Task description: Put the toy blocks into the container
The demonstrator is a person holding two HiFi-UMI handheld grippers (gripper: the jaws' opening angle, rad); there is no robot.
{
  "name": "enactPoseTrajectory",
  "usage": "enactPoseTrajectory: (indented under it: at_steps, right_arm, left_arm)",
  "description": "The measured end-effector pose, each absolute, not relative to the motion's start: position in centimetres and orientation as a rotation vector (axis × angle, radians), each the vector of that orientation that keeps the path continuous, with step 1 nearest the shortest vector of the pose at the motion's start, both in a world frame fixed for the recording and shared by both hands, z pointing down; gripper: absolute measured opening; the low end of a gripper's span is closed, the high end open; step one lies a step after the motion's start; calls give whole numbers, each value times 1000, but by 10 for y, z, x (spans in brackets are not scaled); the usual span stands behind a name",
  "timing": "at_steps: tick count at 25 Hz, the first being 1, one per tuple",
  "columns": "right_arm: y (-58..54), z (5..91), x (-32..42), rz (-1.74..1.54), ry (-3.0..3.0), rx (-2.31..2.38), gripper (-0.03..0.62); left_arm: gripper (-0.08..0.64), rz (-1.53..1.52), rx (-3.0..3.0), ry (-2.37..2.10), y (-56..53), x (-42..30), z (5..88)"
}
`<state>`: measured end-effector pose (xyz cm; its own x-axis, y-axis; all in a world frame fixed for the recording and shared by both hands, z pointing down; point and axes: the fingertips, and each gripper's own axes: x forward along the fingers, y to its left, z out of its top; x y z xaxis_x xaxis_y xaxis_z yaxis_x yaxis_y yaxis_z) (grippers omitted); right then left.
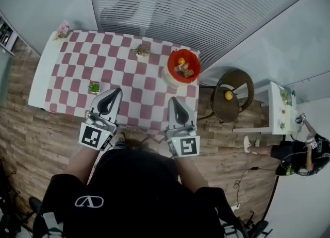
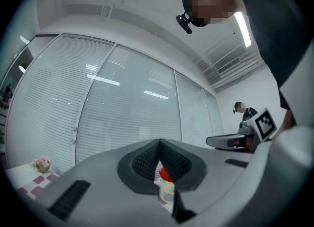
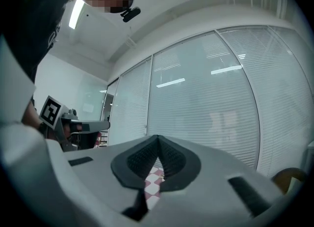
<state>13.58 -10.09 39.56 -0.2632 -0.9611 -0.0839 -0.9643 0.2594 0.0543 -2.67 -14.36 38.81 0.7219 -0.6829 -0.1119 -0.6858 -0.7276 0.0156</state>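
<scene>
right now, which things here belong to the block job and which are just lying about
Job: red container, toy blocks inside it.
Lying about: green potted plant, small ornament, pink flowers, stool, yellow thing on it.

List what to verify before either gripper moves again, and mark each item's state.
1. Left gripper empty: jaws together, nothing between them. Ok.
2. Right gripper empty: jaws together, only the checked cloth shows beyond them. Ok.
3. Red container upright on the table's far right corner. Ok.
4. Toy blocks inside the container. Ok.
5. No blocks left on the cloth: only a small potted plant and two other ornaments show. Ok.
6. Yellow thing on the stool beside the table: whether it is a block, cannot tell.
</scene>
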Motion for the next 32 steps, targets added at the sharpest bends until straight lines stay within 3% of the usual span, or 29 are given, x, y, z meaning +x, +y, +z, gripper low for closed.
enactPoseTrajectory:
  at_steps: [32]
  right_arm:
    - [-103,405,124,85,2495,-1857,3]
  left_arm:
    - [6,161,-2886,1165,-142,-32,391]
